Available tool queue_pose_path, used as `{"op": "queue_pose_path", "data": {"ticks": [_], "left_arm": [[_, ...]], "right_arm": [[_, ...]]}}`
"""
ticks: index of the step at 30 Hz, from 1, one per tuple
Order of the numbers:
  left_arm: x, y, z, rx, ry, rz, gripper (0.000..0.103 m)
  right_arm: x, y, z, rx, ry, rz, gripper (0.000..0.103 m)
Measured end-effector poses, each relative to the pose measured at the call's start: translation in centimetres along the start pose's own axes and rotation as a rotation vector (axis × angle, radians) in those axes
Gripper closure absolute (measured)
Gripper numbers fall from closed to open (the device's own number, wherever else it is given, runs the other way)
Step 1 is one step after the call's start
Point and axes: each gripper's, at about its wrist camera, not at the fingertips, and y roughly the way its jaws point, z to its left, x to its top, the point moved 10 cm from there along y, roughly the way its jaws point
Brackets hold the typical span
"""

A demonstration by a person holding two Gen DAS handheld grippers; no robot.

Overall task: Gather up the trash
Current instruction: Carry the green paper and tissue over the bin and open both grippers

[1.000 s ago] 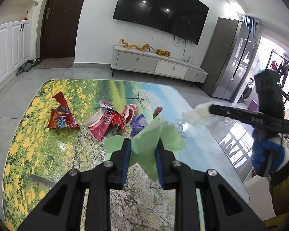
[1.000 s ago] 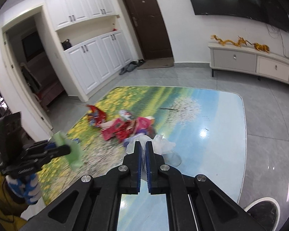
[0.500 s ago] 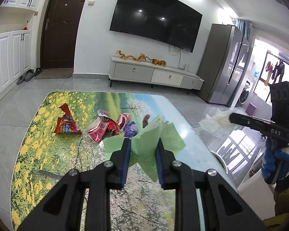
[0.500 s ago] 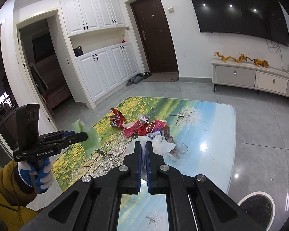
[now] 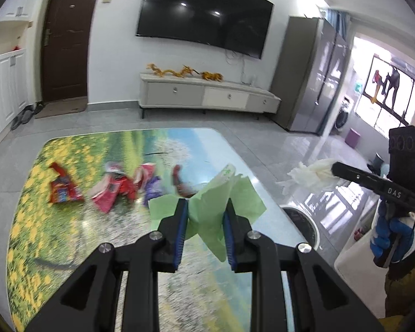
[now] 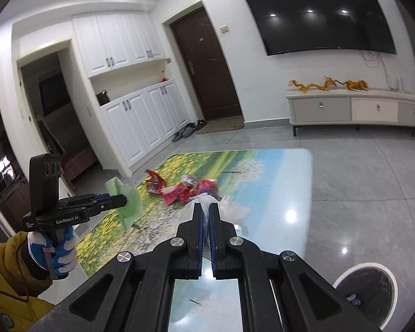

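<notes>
My left gripper (image 5: 206,209) is shut on a crumpled green paper (image 5: 215,199), held above the landscape-printed table (image 5: 69,238); it also shows in the right wrist view as the left gripper (image 6: 121,200) with the green paper (image 6: 130,204). My right gripper (image 6: 206,210) is shut on a white plastic wrapper (image 6: 232,209); in the left wrist view the right gripper (image 5: 334,169) carries the white wrapper (image 5: 310,174) beyond the table's right edge. Several red and purple snack wrappers (image 5: 116,191) lie on the table's far half.
A round white-rimmed trash bin (image 6: 366,293) stands on the floor at the table's right. A TV cabinet (image 5: 207,96), a grey fridge (image 5: 312,77) and a dark door (image 5: 66,38) line the far walls. A person's yellow sleeve (image 6: 11,285) is at the left.
Both grippers have drawn back from the table and risen, each keeping its piece of trash. The wrappers on the table now look farther away, and the trash bin has come into the right wrist view.
</notes>
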Motion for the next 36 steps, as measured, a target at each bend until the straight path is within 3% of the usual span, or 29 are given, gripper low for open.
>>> {"op": "queue_pose_path", "data": {"ticks": [8, 20, 31, 34, 35, 36], "left_arm": [[1.7, 7.6, -8.8, -0.103, 0.132, 0.096, 0.08], [0.4, 20.4, -23.6, -0.236, 0.272, 0.264, 0.08], [-1.3, 27.9, -29.3, -0.281, 0.233, 0.373, 0.077], [-1.8, 29.0, -30.1, -0.297, 0.209, 0.395, 0.065], [-1.8, 29.3, -30.2, -0.3, 0.204, 0.395, 0.059], [-1.9, 29.5, -30.4, -0.308, 0.197, 0.397, 0.059]], "right_arm": [[-2.3, -4.1, -9.7, -0.126, 0.14, -0.043, 0.098], [-8.7, -8.5, -23.1, -0.323, 0.351, 0.002, 0.098], [-14.1, -9.3, -30.1, -0.395, 0.494, 0.056, 0.095], [-15.1, -9.3, -31.5, -0.406, 0.528, 0.065, 0.095], [-15.6, -9.4, -32.2, -0.417, 0.541, 0.073, 0.089], [-15.6, -9.3, -32.4, -0.422, 0.55, 0.076, 0.072]]}}
